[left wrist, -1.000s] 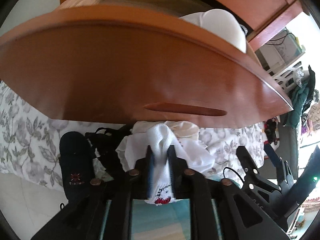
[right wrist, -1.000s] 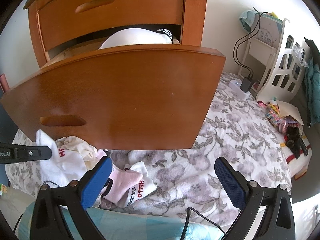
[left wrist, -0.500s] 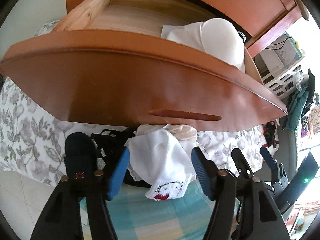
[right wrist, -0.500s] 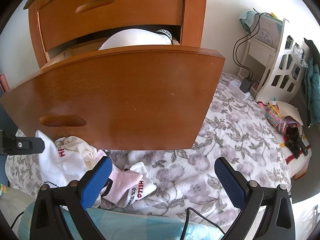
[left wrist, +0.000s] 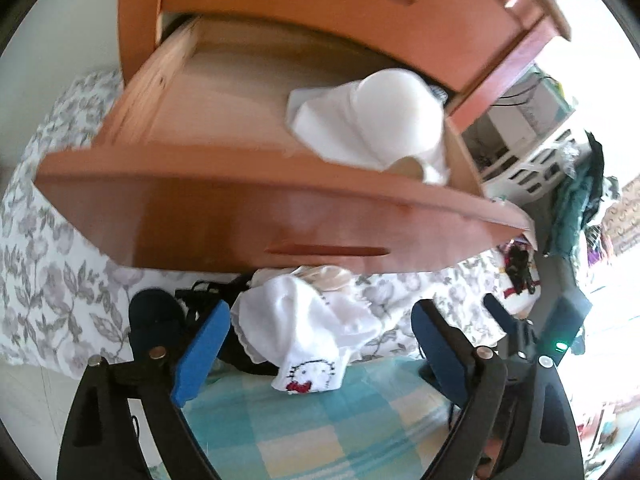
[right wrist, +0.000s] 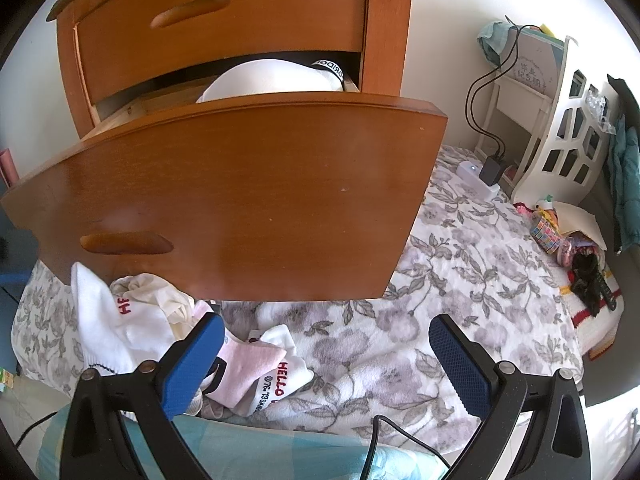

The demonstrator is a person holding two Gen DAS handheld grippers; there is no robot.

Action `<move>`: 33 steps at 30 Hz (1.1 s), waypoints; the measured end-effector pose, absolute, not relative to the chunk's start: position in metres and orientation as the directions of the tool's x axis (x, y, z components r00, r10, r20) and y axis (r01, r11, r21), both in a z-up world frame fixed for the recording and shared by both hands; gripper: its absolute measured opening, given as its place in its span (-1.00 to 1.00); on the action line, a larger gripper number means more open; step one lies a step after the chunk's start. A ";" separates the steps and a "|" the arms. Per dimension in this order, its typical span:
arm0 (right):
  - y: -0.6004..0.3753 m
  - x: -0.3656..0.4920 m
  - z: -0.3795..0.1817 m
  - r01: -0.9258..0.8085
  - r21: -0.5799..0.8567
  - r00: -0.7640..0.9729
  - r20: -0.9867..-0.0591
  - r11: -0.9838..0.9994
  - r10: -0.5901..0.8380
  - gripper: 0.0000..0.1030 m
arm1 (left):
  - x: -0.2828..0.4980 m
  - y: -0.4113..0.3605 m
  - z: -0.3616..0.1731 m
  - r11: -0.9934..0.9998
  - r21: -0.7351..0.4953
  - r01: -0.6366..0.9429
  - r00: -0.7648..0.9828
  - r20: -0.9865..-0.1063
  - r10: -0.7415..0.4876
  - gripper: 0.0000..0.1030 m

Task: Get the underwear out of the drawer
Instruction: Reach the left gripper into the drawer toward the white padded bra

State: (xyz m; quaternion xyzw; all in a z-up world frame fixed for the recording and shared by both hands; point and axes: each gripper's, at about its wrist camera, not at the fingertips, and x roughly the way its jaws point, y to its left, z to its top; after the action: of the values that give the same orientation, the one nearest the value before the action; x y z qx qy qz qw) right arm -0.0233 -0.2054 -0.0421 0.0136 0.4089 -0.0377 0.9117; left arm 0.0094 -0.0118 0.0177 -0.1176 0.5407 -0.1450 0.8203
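The wooden drawer (left wrist: 240, 208) (right wrist: 248, 200) stands pulled out over the bed. A white padded garment (left wrist: 380, 124) (right wrist: 276, 80) lies in its right end, with a black waistband (right wrist: 330, 69) behind it. Below the drawer front a pile of clothes rests on the bed: a white Hello Kitty sock (left wrist: 312, 344) (right wrist: 108, 320), a pink sock (right wrist: 248, 364) and black underwear (left wrist: 208, 300). My left gripper (left wrist: 320, 344) hangs above the pile, jaws opening wide, the white sock lying loose between them and untouched. My right gripper (right wrist: 324, 356) is open over the floral blanket, holding nothing.
A shut upper drawer (right wrist: 224, 12) sits above the open one. A dark slipper (left wrist: 154, 320) lies left of the pile. A white shelf unit (right wrist: 560, 128) with a charger (right wrist: 490, 172) stands at the right, with clutter (right wrist: 568, 236) beside it. A checked cloth (left wrist: 320, 432) lies below the grippers.
My left gripper has let go of the white sock, spread its jaws and risen, so the inside of the drawer now shows. The sock stays on the pile. The right gripper kept still.
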 end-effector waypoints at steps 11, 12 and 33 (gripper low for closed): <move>-0.207 -0.023 -0.040 0.081 0.001 0.666 -0.744 0.997 -0.053 1.00 | 0.017 0.003 0.101 0.934 -0.307 0.182 0.594 -0.722 -0.354 0.94; -0.207 -0.023 -0.040 0.081 0.001 0.665 -0.745 0.997 -0.053 1.00 | 0.021 0.004 0.108 0.937 -0.296 0.185 0.616 -0.708 -0.345 0.95; -0.212 -0.022 -0.044 0.074 0.050 0.655 -0.756 0.996 -0.011 1.00 | 0.168 -0.058 0.116 0.928 -0.140 0.346 0.524 -0.792 -0.315 0.99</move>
State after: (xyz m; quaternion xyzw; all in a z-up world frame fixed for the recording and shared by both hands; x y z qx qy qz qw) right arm -0.0216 -0.2121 -0.0443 0.0380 0.4148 -0.0231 0.9088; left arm 0.1675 -0.0578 0.1155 0.0175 0.4499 -0.1892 0.8727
